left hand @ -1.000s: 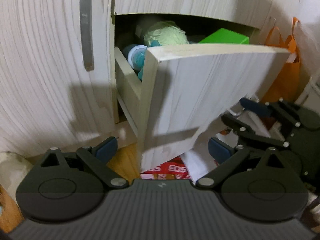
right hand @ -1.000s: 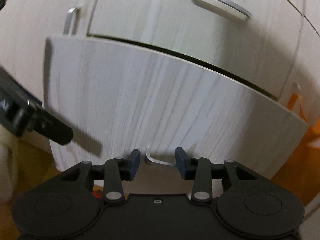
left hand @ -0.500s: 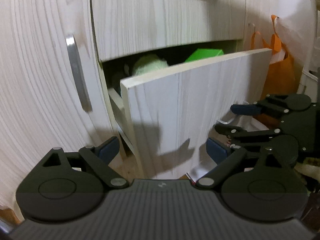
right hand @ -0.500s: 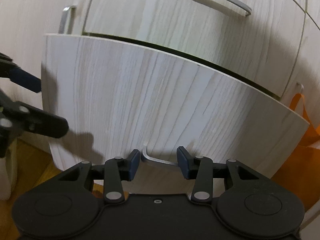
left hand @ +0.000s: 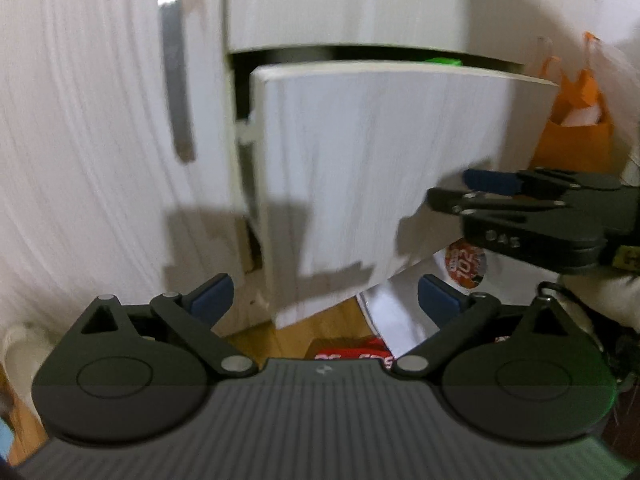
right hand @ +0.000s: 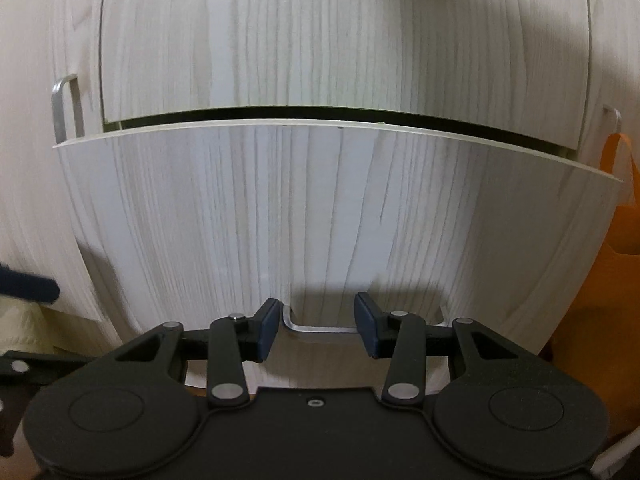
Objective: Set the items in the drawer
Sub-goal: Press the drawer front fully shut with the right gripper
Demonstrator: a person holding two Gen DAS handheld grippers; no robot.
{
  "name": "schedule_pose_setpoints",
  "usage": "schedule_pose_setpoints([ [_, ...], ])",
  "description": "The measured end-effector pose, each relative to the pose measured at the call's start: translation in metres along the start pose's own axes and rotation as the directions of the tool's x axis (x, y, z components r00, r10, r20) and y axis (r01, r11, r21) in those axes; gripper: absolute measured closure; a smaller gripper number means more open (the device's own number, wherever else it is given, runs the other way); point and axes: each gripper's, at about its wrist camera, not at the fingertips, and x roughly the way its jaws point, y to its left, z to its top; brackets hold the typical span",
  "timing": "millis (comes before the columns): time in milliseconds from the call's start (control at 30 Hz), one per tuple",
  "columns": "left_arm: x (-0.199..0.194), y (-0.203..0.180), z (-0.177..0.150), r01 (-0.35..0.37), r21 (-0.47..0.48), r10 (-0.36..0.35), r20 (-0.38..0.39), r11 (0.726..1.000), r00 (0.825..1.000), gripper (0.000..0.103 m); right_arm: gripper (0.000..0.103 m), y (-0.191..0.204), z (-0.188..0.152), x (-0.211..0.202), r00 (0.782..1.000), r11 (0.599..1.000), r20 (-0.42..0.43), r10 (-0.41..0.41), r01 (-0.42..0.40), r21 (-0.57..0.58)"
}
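We found the right gripper (right hand: 316, 320) spread apart, its 2 fingers flanking the drawer (right hand: 320, 208) handle (right hand: 320, 326) without clamping. Directly ahead, the drawer stood slightly ajar. The left gripper (left hand: 326, 300) was apart, holding nothing.

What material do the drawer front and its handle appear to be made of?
Drawer front: it looks like board with a pale wood-grain laminate, matt; the grain lines run evenly and the top edge shows a plain cream band. Handle: probably brushed metal, since it is silver-grey with a soft sheen and bent corners.
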Motion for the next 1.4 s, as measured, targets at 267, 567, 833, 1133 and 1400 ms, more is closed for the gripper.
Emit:
schedule_pose_setpoints([
  [267, 0.012, -0.005, 0.003, -0.060, -0.015, 0.061, 0.044, 0.998, 0.997, 0.003, 0.054, -0.014, 0.031, 0.013, 0.994, 0.994, -0.095, 0.049, -0.040, 0.097],
  [567, 0.016, 0.014, 0.001, -0.147, -0.053, 0.150, 0.063, 0.988, 0.987, 0.001, 0.054, -0.005, 0.053, 0.020, 0.993, 0.998, -0.118, 0.017, -0.010, 0.061],
  [833, 0.020, 0.026, -0.008, -0.110, -0.160, 0.106, -0.036, 0.981, 0.994, 0.001, 0.054, -0.010, 0.055, 0.020, 0.991, 0.999, -0.132, -0.003, 0.009, 0.049],
  [1133, -0.005, 0.018, -0.005, -0.057, -0.136, 0.062, 0.034, 0.989, 0.998, 0.001, 0.052, 0.011, 0.067, 0.017, 0.991, 0.999, -0.126, -0.051, 0.051, -0.004],
  [1400, -0.006, 0.022, -0.001, -0.064, -0.110, 0.067, 0.017, 0.992, 0.998, 0.000, 0.052, 0.003, 0.075, 0.010, 0.994, 0.999, -0.107, -0.008, 0.014, 0.052],
])
